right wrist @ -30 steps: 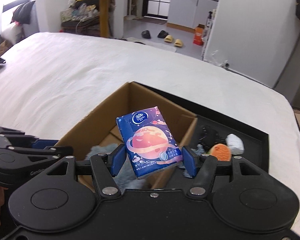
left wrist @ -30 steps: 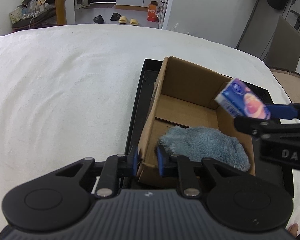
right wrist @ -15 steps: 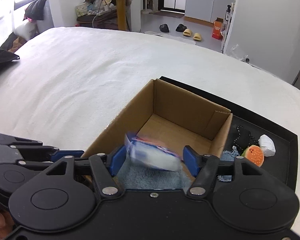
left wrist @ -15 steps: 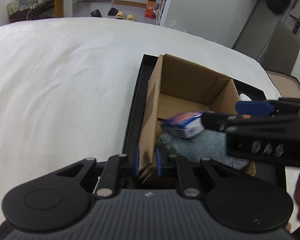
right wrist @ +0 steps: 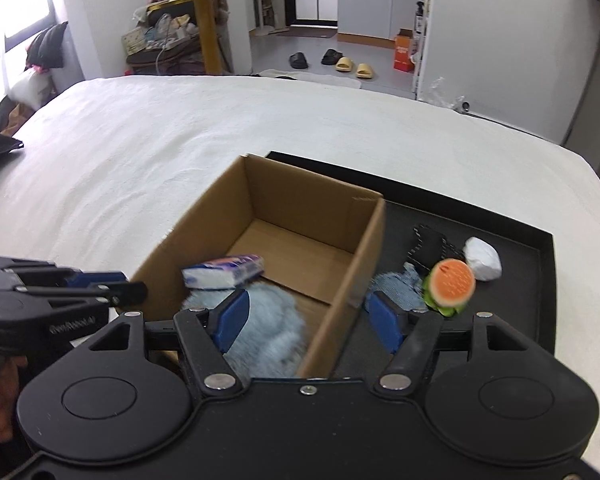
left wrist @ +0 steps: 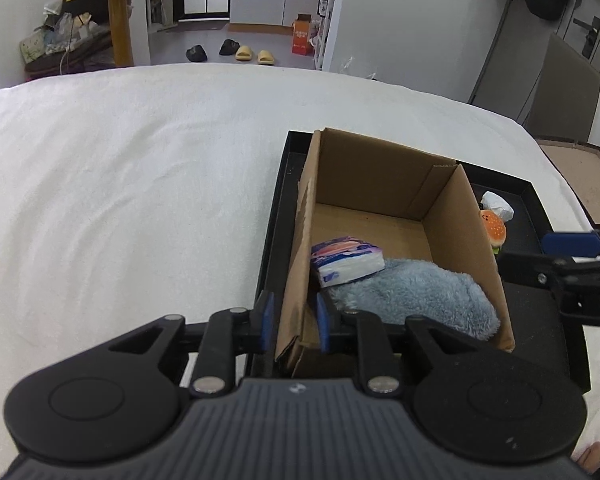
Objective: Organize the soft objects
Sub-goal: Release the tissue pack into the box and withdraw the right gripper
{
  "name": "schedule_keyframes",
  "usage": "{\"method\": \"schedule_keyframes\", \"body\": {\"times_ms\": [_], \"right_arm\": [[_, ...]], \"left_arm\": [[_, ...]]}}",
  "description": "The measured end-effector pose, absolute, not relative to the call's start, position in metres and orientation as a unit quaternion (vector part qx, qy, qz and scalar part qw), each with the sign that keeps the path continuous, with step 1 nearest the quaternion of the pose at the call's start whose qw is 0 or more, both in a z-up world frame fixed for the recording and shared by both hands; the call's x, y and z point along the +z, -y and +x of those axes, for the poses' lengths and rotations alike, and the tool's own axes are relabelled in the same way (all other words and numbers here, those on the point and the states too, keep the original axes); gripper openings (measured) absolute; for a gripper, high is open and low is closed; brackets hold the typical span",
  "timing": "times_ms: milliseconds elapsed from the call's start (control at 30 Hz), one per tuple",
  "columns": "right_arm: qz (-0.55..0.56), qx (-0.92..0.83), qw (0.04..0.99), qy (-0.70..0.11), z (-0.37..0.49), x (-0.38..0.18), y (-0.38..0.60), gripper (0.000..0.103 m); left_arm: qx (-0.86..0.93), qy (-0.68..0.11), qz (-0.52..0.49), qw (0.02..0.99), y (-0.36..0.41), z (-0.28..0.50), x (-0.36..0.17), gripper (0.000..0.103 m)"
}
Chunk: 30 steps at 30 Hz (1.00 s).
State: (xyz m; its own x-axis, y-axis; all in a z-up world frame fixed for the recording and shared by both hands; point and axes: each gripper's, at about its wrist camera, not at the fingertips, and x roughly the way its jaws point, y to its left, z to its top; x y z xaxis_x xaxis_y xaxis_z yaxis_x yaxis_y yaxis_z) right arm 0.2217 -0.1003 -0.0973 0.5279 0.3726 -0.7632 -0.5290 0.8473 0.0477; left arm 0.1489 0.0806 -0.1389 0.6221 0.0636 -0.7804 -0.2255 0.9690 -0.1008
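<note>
A white bed (left wrist: 140, 200) fills the foreground of a room with slippers on the grey floor beyond. On it lies a black tray (right wrist: 532, 276), and in the tray's left part stands an open cardboard box (left wrist: 380, 184). Inside the box a fluffy blue cloth (left wrist: 416, 292) lies at the near end, with a pack of tissues (left wrist: 346, 262) resting flat, partly on the cloth against the left wall.

The left gripper (left wrist: 292, 326) has its fingers closed on the box's near left wall, one inside and one outside.

The right gripper (right wrist: 308, 314) hangs over the box's right wall, its fingers spread apart and holding nothing; they have just been opening.

In the tray right of the box lie a toy burger (right wrist: 450, 286), a white wad (right wrist: 482, 258), a black item (right wrist: 430, 246) and a denim-blue piece of fabric (right wrist: 400, 292).
</note>
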Motion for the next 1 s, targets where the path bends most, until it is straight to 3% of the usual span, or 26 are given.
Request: {"method": "schedule_keyframes", "body": {"times_ms": [200,367,1000], "right_arm": [[-0.08,0.245,0.874,-0.412,0.223,-0.105,0.124,0.067],[-0.046,0.22,0.886,-0.406,0.222,-0.119,0.142,0.07],[0.006,0.167,0.902,-0.398,0.259,-0.16,0.171,0.073]], "left_arm": [[0.093,-0.425,-0.079,0.897,-0.074,0.149,-0.136,0.026],[0.099,-0.422,-0.059,0.899,-0.068,0.148,-0.134,0.036],[0.12,-0.442,-0.007,0.889,-0.049,0.173,-0.139,0.041]]}}
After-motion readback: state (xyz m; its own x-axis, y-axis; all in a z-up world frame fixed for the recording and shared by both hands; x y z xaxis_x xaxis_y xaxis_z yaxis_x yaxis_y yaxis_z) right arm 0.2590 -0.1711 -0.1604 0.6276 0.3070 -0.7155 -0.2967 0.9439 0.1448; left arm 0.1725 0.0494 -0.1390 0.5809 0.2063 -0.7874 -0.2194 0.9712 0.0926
